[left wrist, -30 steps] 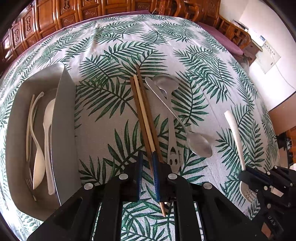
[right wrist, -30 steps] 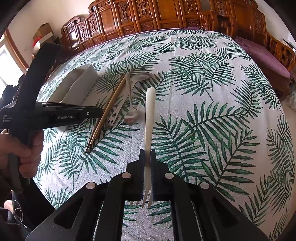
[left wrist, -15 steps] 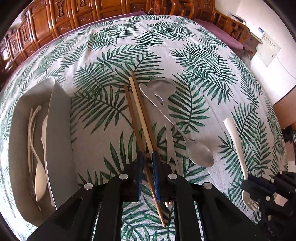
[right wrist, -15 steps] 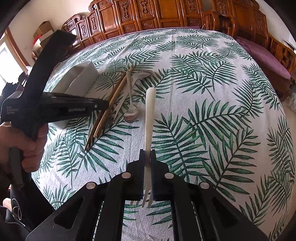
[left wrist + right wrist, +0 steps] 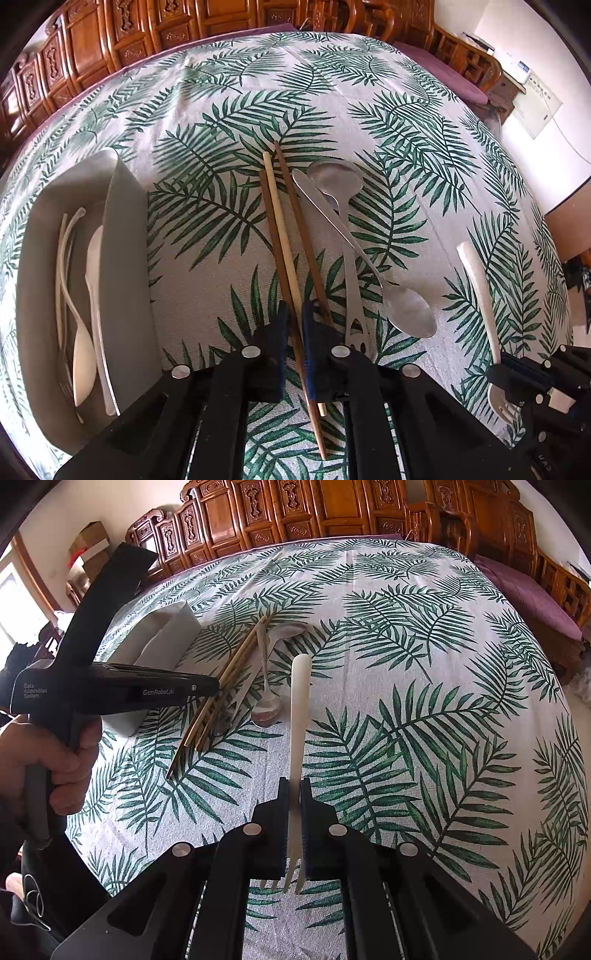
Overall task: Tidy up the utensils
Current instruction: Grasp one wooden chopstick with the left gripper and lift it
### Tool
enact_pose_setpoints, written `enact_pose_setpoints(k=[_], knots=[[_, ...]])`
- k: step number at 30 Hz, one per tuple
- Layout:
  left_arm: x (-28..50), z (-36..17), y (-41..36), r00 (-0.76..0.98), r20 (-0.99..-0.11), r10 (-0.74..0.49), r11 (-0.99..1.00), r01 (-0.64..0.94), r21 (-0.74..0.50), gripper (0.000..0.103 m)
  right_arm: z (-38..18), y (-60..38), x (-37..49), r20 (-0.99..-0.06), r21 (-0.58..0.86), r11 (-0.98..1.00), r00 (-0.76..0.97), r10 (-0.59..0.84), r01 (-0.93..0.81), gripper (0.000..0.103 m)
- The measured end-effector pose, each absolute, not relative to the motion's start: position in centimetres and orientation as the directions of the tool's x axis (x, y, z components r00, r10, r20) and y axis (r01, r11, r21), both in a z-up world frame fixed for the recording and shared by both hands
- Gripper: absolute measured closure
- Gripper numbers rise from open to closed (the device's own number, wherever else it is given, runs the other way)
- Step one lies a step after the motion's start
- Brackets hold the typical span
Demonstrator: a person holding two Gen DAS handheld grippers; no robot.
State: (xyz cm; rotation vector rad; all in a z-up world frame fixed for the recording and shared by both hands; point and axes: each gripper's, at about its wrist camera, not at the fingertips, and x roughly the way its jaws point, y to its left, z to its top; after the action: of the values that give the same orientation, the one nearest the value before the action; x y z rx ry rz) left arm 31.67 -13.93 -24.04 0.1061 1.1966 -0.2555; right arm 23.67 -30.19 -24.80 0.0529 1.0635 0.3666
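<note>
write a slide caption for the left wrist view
Left gripper shut on chopsticks beside metal spoons; white cutlery sits in the grey tray.

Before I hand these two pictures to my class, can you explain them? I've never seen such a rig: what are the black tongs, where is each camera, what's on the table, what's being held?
No robot here: a person holds a two-finger gripper in each hand, each carrying a camera that looks along its fingers. The left gripper has just closed on two chopsticks, one pale, one dark; a third lies beside them. The right gripper is shut on a white plastic fork, tines toward the camera. On the leaf-print tablecloth lie a metal ladle and metal spoon, crossed, and a grey tray holding white plastic cutlery. The person's hand shows in the right view.
</note>
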Motion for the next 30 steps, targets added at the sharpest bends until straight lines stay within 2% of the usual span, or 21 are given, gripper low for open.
enact_pose_setpoints(k=[1, 14, 30], knots=[[31.7, -24.0, -13.8, 0.342, -0.931, -0.130, 0.968, 0.246, -0.045, 0.103, -24.8, -30.2, 23.7, -0.843, 0.218, 0.938, 0.432, 0.320, -0.268, 0.096], [32.0, -24.5, -12.7, 0.311, -0.939, -0.144, 0.973, 0.217, -0.077, 0.103, -24.6, -30.4, 23.7, -0.842, 0.216, 0.939, 0.436, 0.317, -0.267, 0.096], [32.0, -24.3, -13.4, 0.325, -0.933, -0.151, 0.968, 0.241, -0.073, 0.092, -24.8, -30.7, 23.8, -0.847, 0.218, 0.940, 0.428, 0.315, -0.262, 0.096]])
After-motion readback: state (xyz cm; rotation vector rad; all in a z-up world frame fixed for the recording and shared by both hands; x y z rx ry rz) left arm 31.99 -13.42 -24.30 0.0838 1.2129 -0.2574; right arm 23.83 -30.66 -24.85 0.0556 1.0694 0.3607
